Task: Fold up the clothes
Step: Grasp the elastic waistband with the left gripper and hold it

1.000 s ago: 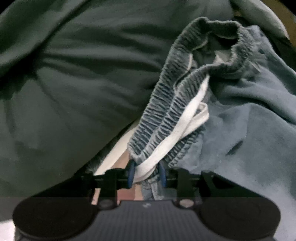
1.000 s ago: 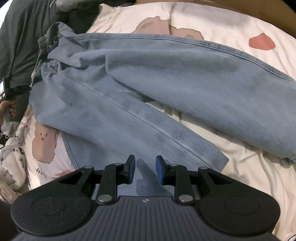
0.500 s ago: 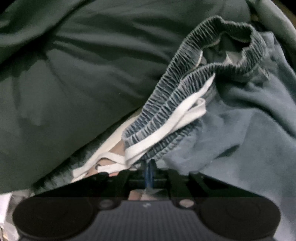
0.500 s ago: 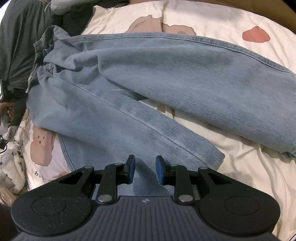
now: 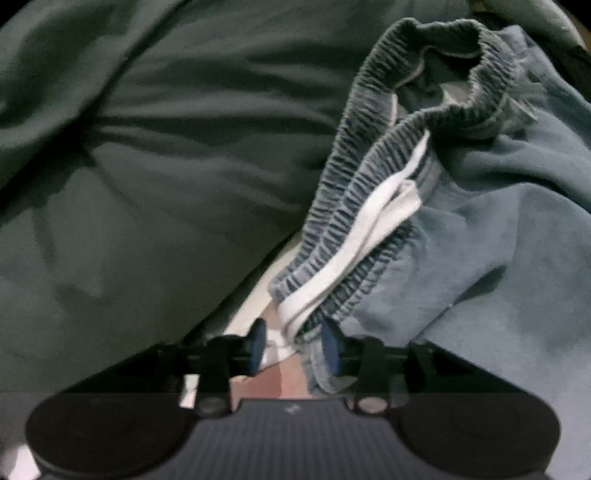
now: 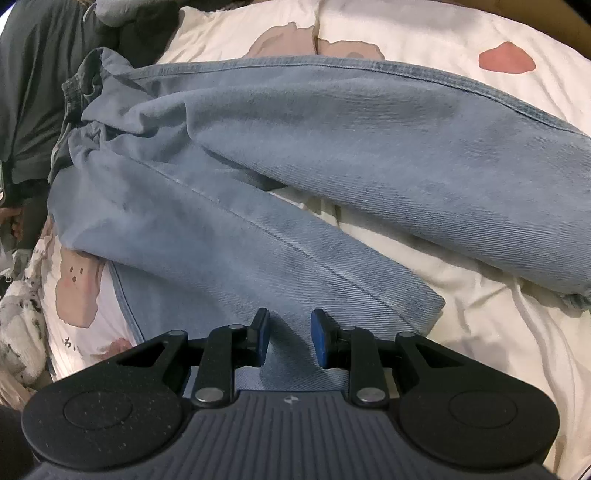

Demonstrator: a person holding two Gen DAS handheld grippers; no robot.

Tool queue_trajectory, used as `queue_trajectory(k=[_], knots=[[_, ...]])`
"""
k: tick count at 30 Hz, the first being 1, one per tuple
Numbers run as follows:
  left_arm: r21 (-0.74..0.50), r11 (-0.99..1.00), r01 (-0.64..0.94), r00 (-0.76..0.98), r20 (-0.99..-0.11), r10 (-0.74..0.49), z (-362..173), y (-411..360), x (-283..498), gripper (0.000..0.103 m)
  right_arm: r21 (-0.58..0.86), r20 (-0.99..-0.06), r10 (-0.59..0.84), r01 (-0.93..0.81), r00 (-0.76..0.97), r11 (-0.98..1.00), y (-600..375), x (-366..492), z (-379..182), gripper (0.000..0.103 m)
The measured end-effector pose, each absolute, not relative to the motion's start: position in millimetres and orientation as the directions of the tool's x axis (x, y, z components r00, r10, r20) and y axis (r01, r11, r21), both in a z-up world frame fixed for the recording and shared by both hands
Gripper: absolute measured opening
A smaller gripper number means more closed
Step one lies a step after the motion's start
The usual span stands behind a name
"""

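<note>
Matt denim jeans (image 6: 332, 155), seemingly soft

Bedroom at home: I work over bed with cream cartoon-print sheet (image 6: 424, 26), dark green duvet (image 5: 147, 166), fluffy blanket (image 6: 16, 314).

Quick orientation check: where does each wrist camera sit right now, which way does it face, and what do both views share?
Left wrist: on the left gripper, looking forward along its open fingers at the elastic waistband with its white drawstring, dark green fabric behind.
Right wrist: on the right gripper, fingers open, looking over the jeans' legs on a patterned sheet.
Shared: the same jeans; the waistband appears far left in the right view.
</note>
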State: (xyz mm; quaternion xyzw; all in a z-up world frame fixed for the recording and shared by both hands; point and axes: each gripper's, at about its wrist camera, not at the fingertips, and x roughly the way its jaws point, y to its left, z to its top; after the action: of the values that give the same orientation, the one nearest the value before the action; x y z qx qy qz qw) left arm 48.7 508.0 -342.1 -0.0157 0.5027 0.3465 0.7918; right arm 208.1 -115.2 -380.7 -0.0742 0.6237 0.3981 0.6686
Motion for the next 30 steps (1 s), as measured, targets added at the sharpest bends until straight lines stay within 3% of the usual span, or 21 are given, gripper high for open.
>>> queue_trajectory(k=[5, 10, 26, 30], knots=[[0.281, 0.808, -0.518, 0.316, -0.815, 0.486, -343, 516, 43, 0.016, 0.394, -0.896, 0.434, -0.624, -0.096, 0.675, -117, 209, -383, 0.026], [0.293, 0.812, -0.504, 0.312, -0.815, 0.488, -340, 510, 40, 0.021, 0.389, -0.899, 0.427, -0.63, -0.101, 0.672, -114, 208, -385, 0.026], [0.36, 0.865, -0.348, 0.296, -0.834, 0.466, -340, 518, 56, 0.02, 0.382, -0.903, 0.417, -0.634, -0.102, 0.673, -111, 208, -390, 0.03], [0.341, 0.868, -0.362, 0.287, -0.845, 0.452, -349, 530, 65, 0.025, 0.374, -0.905, 0.412, -0.651, -0.101, 0.661, -110, 206, -389, 0.031]])
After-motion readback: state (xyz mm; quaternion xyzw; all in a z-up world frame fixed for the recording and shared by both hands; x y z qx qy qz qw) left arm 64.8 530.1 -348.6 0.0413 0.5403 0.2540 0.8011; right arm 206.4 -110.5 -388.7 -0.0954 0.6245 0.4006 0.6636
